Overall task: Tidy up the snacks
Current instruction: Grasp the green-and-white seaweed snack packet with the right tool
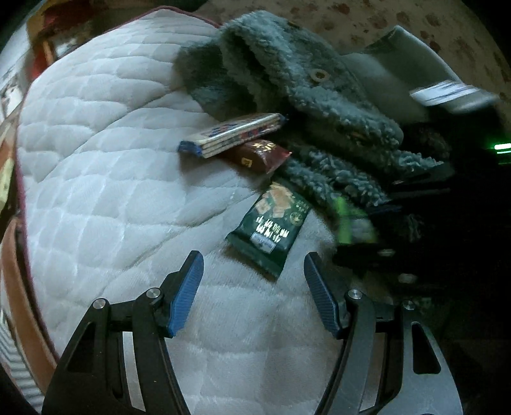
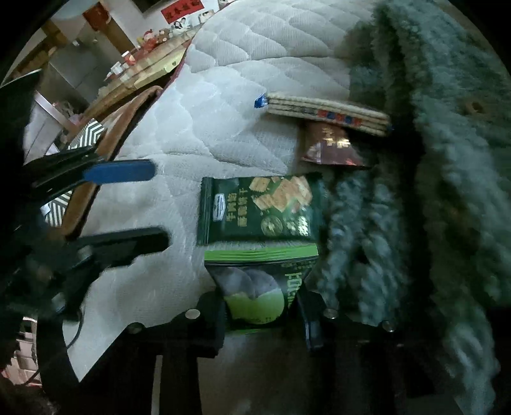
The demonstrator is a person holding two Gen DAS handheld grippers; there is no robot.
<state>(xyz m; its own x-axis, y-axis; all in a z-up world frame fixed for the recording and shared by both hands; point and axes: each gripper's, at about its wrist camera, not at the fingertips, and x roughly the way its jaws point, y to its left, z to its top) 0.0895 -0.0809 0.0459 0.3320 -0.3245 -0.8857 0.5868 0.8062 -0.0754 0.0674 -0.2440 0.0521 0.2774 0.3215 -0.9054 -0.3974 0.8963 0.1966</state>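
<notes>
Clamping a bright green snack bag (image 2: 255,287), the right gripper (image 2: 262,319) had its two fingers squeezed on the bag's lower end, right next to the dark green cracker pack (image 2: 258,207) on the bed. The left gripper (image 1: 254,281) had its blue fingers (image 1: 188,290) wide apart with nothing between them, hanging just above the mattress (image 1: 111,159) near that same cracker pack (image 1: 271,230). Farther back, a long wafer pack (image 1: 233,134) lay on top of a small dark red packet (image 1: 258,156), both touching a fluffy grey-green coat (image 1: 287,79). The bright bag looked soft and slippery, so it could slide out if the hold was only on its thin edge. The fluffy coat hung close by, and its fuzzy strands could get caught in the fingers. The two grippers were close together, so they might bump if both went for the cracker pack. The mattress was white, quilted and squishy, so packs could tip or sink a bit. Beyond the bed sat a wooden shelf (image 2: 140,73) crowded with small things, and a red sign (image 2: 182,9) hung on the wall. The room was dim.
</notes>
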